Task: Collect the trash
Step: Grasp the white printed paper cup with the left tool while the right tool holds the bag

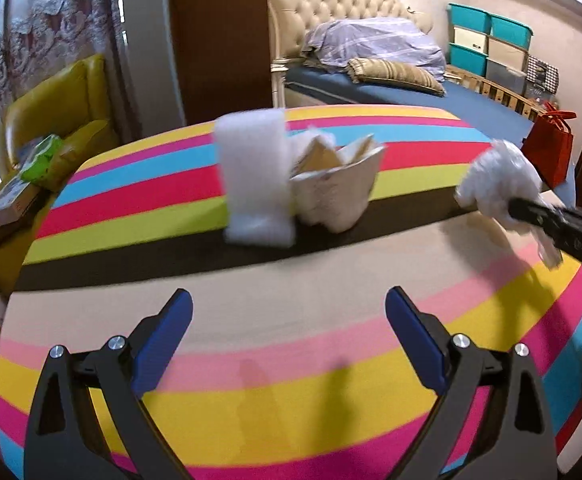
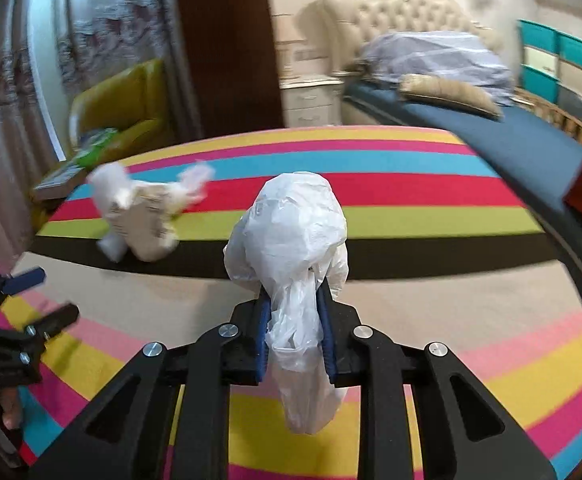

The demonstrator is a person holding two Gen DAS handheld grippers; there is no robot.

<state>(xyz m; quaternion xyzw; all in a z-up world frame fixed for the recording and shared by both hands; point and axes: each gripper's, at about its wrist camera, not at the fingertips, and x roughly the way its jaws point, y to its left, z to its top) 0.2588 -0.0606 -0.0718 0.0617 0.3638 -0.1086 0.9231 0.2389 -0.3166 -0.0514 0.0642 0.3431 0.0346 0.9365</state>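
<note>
Pinching the crumpled plastic bag by its neck in my right hand-held gripper, left hand-held gripper spread empty; thin film could slip before reaching the paper bag on the desk.

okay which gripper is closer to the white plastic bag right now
Right. The right gripper is shut on the white plastic bag, holding it above the striped cloth. The left gripper is open and empty, off to its left.
</note>
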